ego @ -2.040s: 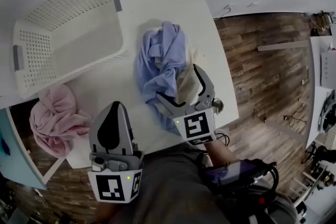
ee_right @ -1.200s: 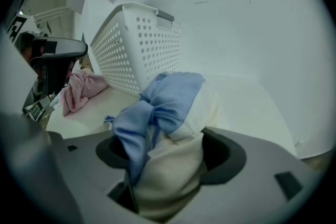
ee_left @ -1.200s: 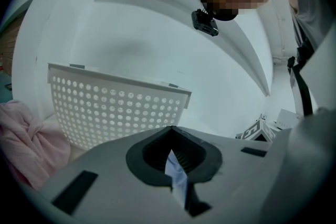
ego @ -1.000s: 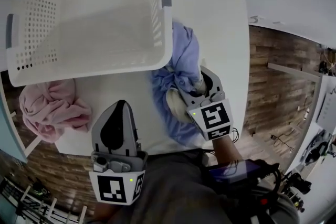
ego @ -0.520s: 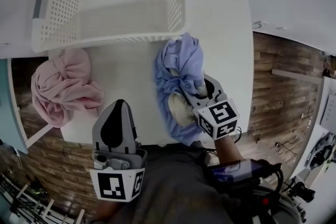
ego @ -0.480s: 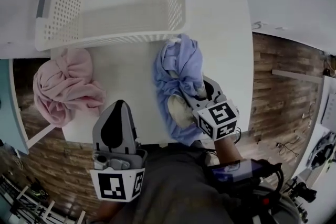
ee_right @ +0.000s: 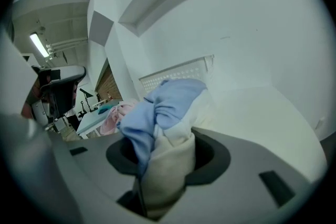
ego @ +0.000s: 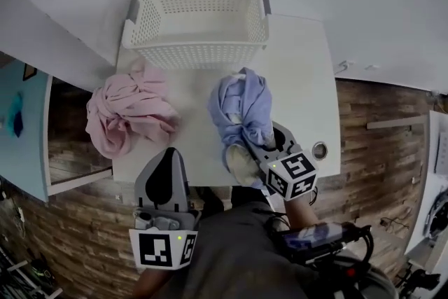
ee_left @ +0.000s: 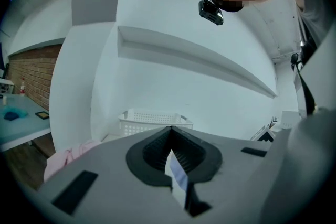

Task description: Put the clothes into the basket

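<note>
A white perforated basket [ego: 196,17] stands empty at the table's far edge; it also shows in both gripper views, basket [ee_left: 152,119] and basket [ee_right: 178,73]. My right gripper [ego: 260,140] is shut on a bunched blue and cream garment [ego: 241,105], which hangs just in front of the basket. Its jaws have just been closing, and the garment [ee_right: 168,107] fills the gap of the right gripper [ee_right: 165,149]. A pink garment [ego: 133,112] lies crumpled at the table's left edge. My left gripper [ego: 168,157] hovers near the front edge, shut and holding nothing.
The white table [ego: 301,80] ends in a wall behind the basket. A round cable hole [ego: 320,150] sits at the table's front right corner. Wood floor [ego: 378,150] lies to the right, and a teal surface [ego: 21,122] to the left.
Both grippers have risen. The blue garment has come up off the table in the right gripper, more tightly bunched. The head view has pulled back, so basket and table look smaller.
</note>
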`<state>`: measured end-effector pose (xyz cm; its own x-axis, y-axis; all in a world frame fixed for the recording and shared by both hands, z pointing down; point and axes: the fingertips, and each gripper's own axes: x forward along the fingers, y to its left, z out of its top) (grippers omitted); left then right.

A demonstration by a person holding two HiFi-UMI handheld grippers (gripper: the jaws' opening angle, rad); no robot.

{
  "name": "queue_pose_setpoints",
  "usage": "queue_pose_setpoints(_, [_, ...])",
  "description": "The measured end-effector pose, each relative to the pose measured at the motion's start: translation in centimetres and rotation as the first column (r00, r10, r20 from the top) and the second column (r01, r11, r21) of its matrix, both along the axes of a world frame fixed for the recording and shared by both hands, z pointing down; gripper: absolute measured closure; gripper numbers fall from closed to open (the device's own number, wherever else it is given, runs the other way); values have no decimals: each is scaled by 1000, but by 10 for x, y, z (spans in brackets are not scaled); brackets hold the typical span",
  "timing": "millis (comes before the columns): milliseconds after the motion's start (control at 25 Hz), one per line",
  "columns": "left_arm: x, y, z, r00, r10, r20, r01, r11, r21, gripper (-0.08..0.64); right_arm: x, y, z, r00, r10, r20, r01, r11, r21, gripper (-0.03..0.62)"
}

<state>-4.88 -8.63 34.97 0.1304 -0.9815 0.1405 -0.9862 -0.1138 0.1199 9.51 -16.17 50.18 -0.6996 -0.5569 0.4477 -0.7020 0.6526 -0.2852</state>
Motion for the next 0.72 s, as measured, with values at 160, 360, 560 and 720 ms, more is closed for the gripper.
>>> queue_pose_setpoints(160, [-25,29,-23,1000,-14,22,13,999,45,552,-19,19,-33,1000,2,11,-3,997,71,400])
queue_pose_setpoints(360, [-40,59,-58,999,-12,33,8,991,130,552,-30,33,-87,998,25,54,-33,988,154,400])
queue_pose_setpoints(560, [-52,71,-88,998,8,55,-19,978,209,552,-48,29,-141,994,26,102,-51,967,251,400])
queue_pose_setpoints(720, [-54,79,-99,998,26,63,-41,969,242,552,-58,26,-183,991,17,136,-59,949,311,400])
